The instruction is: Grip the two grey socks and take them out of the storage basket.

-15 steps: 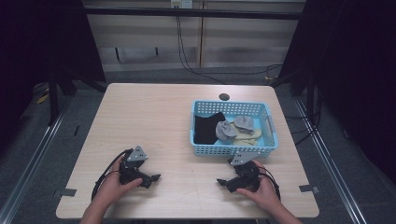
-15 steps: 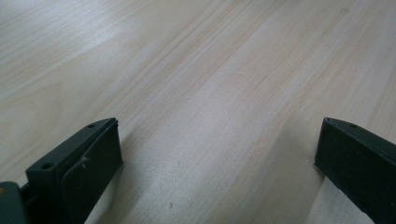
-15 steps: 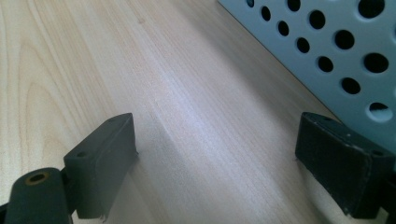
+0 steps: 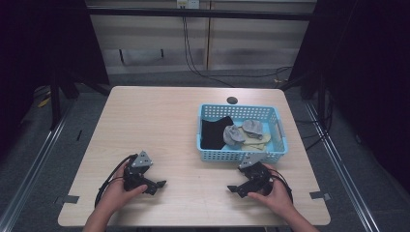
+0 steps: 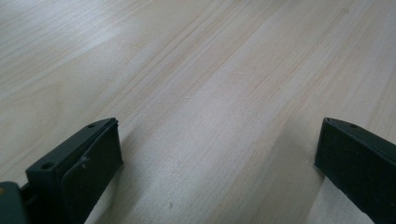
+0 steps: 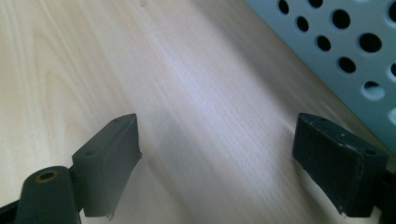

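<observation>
A: Here, how do the fingers stand on the left gripper (image 4: 153, 183)?

B: Spread wide, with bare wood grain between them; in the left gripper view the two black pads (image 5: 88, 158) sit low over the table (image 5: 201, 70) and pinch nothing. The left hand (image 4: 118, 189) wraps the body from behind, a grey three-cornered plate on top and a black cable looping off to the left.

A: And the right gripper (image 4: 237, 188)?

B: Likewise parted, nothing between. Its own view shows the pads (image 6: 109, 154) over the wood, with the perforated blue wall of the basket (image 6: 355, 42) just beyond the right-hand jaw. The right hand (image 4: 275, 192) holds it near the table's front edge, jaws turned toward the centre.

A: Where is the basket on the table?

B: Right of centre, just beyond the right gripper in the high view (image 4: 279, 126). Inside lie a black cloth (image 4: 212, 131) at the left, two grey bundles (image 4: 241, 133) in the middle, and a pale yellowish piece (image 4: 258, 141) beneath them. What the bundles are cannot be told. A dark round hole (image 4: 232, 100) lies in the tabletop behind the basket.
</observation>
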Demonstrator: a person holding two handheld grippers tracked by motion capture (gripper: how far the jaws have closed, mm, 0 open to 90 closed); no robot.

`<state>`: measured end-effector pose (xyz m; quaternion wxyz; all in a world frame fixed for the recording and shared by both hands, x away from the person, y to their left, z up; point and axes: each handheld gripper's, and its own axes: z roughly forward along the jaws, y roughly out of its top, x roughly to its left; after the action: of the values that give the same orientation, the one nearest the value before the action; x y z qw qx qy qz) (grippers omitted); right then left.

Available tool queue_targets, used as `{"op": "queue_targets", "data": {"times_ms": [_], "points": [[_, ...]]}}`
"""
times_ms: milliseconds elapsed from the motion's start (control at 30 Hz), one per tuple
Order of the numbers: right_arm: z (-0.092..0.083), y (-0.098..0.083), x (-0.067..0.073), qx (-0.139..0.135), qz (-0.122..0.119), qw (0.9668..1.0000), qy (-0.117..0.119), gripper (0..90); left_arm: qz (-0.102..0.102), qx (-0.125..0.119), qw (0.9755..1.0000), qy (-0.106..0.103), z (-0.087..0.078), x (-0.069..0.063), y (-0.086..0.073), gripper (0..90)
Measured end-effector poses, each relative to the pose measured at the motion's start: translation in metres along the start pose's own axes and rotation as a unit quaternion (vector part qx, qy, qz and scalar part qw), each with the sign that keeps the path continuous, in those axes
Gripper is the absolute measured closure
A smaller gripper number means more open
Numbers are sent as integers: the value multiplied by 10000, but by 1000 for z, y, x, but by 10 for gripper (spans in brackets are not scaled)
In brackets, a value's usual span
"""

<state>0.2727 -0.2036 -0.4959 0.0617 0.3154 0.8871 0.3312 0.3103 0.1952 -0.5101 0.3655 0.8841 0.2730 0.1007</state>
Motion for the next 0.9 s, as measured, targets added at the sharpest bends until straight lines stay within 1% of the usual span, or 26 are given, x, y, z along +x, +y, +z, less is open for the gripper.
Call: {"op": "queue_targets", "data": {"times_ms": [33, 67, 100, 133, 167, 200, 233, 267, 300, 333, 367, 400, 433, 467, 500, 533, 600, 633, 733, 767, 800, 833, 867, 900], "points": [[-3, 2, -1, 62, -18, 10000, 39, 150, -27, -4, 10000, -16, 0, 0, 0, 0], [-6, 4, -1, 121, -18, 9999, 41, 158, -4, -2, 10000, -1, 0, 0, 0, 0], [-9, 6, -2, 259, -43, 9997, 31, 157, -26, -3, 10000, -16, 0, 0, 0, 0], [-9, 6, -2, 259, -43, 9997, 31, 157, -26, -3, 10000, -16, 0, 0, 0, 0], [-15, 12, -2, 493, -126, 9987, 105, 159, -28, -5, 10000, -17, 0, 0, 0, 0], [-15, 12, -2, 493, -126, 9987, 105, 159, -28, -5, 10000, -17, 0, 0, 0, 0], [-18, 16, -3, 780, -170, 9967, 163, 167, -9, -2, 10000, -6, 0, 0, 0, 0], [-20, 18, -3, 914, -191, 9956, 127, 169, -26, -3, 10000, -15, 0, 0, 0, 0], [-21, 19, -3, 1048, -208, 9942, 158, 176, -24, -2, 10000, -14, 0, 0, 0, 0], [-21, 20, -4, 1152, -257, 9928, 194, 182, -24, -2, 10000, -14, 0, 0, 0, 0], [-21, 20, -4, 1152, -257, 9928, 194, 182, -23, -1, 10000, -15, 0, 0, 0, 0], [-22, 21, -4, 1280, -301, 9911, 212, 187, -2, 1, 10000, 1, 0, 0, 0, 0], [-23, 23, -4, 1491, -343, 9880, 229, 187, -25, -2, 10000, -15, 0, 0, 0, 0], [-23, 23, -4, 1491, -343, 9880, 229, 187, -25, -2, 10000, -15, 0, 0, 0, 0], [-24, 25, -4, 1645, -441, 9850, 271, 189, -30, 0, 10000, -20, 0, 0, 0, 0], [-25, 26, -4, 1706, -458, 9839, 273, 190, -30, 0, 10000, -20, 0, 0, 0, 0], [-26, 28, -4, 1738, -429, 9835, 273, 190, -29, 0, 10000, -19, 0, 0, 0, 0], [-28, 31, -5, 1872, -515, 9806, 265, 191, -30, 0, 10000, -21, 0, 0, 0, 0], [-32, 37, -7, 2001, -519, 9779, 306, 199, -11, 5, 10000, -9, 0, 0, 0, 0], [-32, 37, -7, 2001, -519, 9779, 306, 199, -11, 5, 10000, -9, 0, 0, 0, 0], [-33, 38, -7, 2025, -547, 9772, 322, 201, -28, 1, 10000, -20, 0, 0, 0, 0], [-35, 42, -8, 2145, -571, 9745, 332, 203, -13, 3, 10000, -10, 0, 0, 0, 0], [-35, 42, -8, 2145, -571, 9745, 332, 203, -10, 3, 10000, -8, 0, 0, 0, 0], [-36, 45, -8, 2180, -555, 9737, 352, 207, -11, 3, 10000, -8, 0, 0, 0, 0]]}}
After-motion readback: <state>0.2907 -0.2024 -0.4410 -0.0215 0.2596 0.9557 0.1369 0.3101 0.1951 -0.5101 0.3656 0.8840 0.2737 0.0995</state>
